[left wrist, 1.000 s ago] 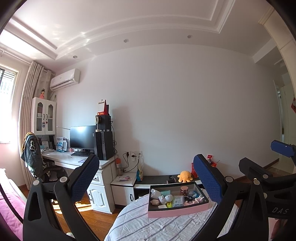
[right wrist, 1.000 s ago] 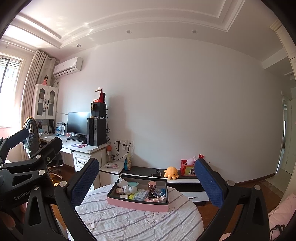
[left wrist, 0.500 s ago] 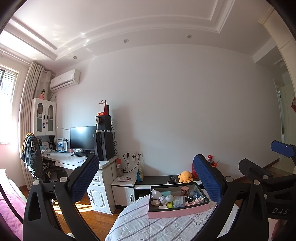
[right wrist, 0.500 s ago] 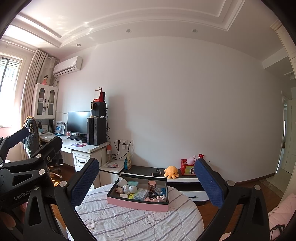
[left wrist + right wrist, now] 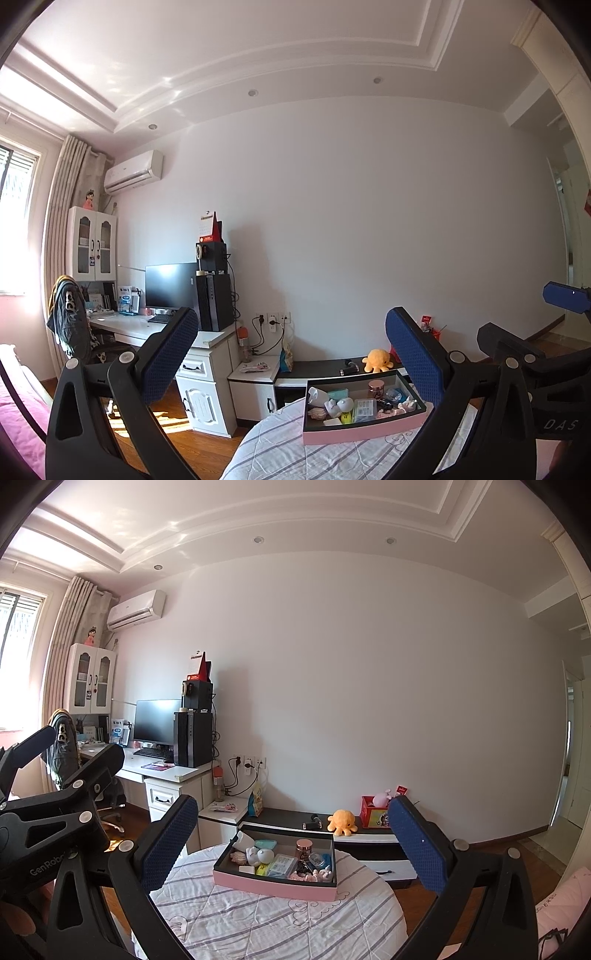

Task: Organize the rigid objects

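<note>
barely anything has changed: both the left gripper (image 5: 291, 354) and right gripper (image 5: 295, 840) hover wide open, empty, the pink box (image 5: 275, 884) at 12 o'clock on the table (image 5: 266, 919) already holding small things.

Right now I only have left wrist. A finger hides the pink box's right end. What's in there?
Observer: The right wrist view shows the whole pink box. Small pink-and-white figurines lie in its near right corner.
Operator: Right gripper state?
Observer: The right gripper is open, with nothing between its fingers.
Operator: Anything beside the octopus?
Observer: A red box stands just right of the orange octopus, with a pink plush on top.
</note>
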